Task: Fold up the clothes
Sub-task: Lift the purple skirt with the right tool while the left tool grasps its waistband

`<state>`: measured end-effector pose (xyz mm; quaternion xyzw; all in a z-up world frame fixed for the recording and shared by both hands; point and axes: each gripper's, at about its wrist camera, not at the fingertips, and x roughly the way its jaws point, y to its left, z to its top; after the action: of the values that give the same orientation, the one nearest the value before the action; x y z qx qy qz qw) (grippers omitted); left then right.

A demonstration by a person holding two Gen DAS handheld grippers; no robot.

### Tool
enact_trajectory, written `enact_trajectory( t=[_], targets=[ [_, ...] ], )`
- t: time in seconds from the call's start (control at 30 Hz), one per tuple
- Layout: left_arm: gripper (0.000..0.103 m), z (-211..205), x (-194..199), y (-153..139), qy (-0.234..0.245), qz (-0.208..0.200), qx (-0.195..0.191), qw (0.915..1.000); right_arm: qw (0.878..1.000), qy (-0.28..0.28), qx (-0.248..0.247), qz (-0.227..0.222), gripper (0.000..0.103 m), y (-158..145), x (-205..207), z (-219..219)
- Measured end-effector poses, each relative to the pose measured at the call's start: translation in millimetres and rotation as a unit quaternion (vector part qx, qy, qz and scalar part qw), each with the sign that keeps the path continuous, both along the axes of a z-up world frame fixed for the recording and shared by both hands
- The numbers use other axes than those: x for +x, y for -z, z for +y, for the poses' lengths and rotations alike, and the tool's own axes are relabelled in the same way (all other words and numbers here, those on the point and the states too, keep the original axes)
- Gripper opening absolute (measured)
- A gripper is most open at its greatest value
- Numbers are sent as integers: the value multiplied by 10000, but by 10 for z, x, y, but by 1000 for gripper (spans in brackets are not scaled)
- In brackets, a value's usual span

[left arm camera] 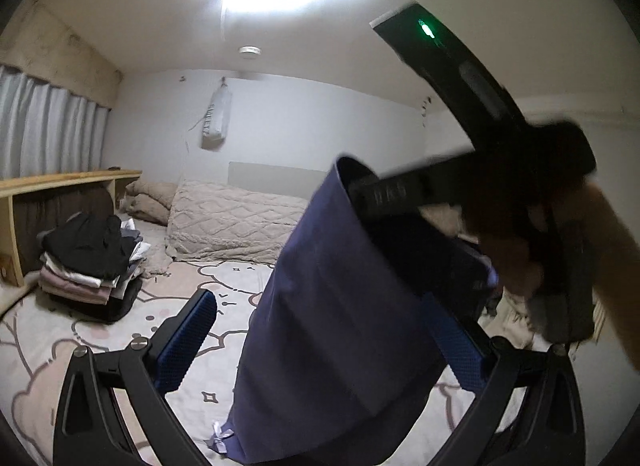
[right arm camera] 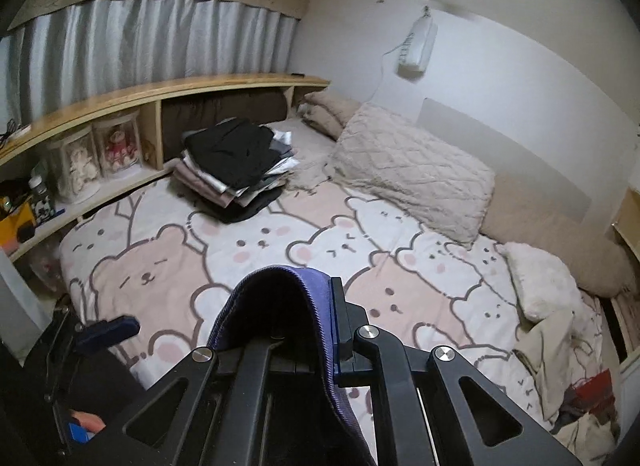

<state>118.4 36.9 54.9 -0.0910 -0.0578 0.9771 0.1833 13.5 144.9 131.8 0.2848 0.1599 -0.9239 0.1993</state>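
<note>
The right tongs (right arm camera: pixel 320 326) pinch the upper edge of a navy-blue cloth garment (left arm camera: pixel 332 306), which hangs between the spread left tongs (left arm camera: pixel 320 346) above the bear-print bed (right arm camera: pixel 240 242). Step in hand: lifting it out. Next: the left tongs must close on a free edge.

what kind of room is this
A bedroom, most likely in a home: a bed with a bear-print sheet, a quilted pillow by the wall, a curtained window over a wooden shelf, and a stack of folded clothes.
</note>
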Motion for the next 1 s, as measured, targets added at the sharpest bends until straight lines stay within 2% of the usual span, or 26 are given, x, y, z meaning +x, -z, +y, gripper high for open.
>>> enact_trajectory(
  t=[0.1,0.2,0.27,0.47,0.67,0.77,0.87,1.0],
  targets=[
    [103,35,-40,-55,-76,-164,16,9998,9996,-235,-21,-170,5,39,39,-70],
    [103,137,-96,-8,-414,-407,-366,9976,9992,-345,85,-174,5,53,80,-146],
    [103,142,-143,78,-570,-626,-493,9952,9991,-349,210,-76,5,51,117,-191],
    [103,-139,-202,328,-859,-1153,-285,9892,9995,-124,277,-8,5,60,107,-106],
    [103,-243,-348,559,-978,-1525,-497,9822,9996,-71,247,-138,5,123,80,-48],
    [101,-287,-325,610,-598,-1535,-266,9860,9995,-26,227,-229,5,174,43,-22],
    [102,-326,-156,592,40,-1299,126,9914,9993,32,138,-349,5,220,-27,-4],
    [102,-197,67,573,174,-727,-106,9971,9989,-51,51,-466,5,227,-106,-101]
  ],
)
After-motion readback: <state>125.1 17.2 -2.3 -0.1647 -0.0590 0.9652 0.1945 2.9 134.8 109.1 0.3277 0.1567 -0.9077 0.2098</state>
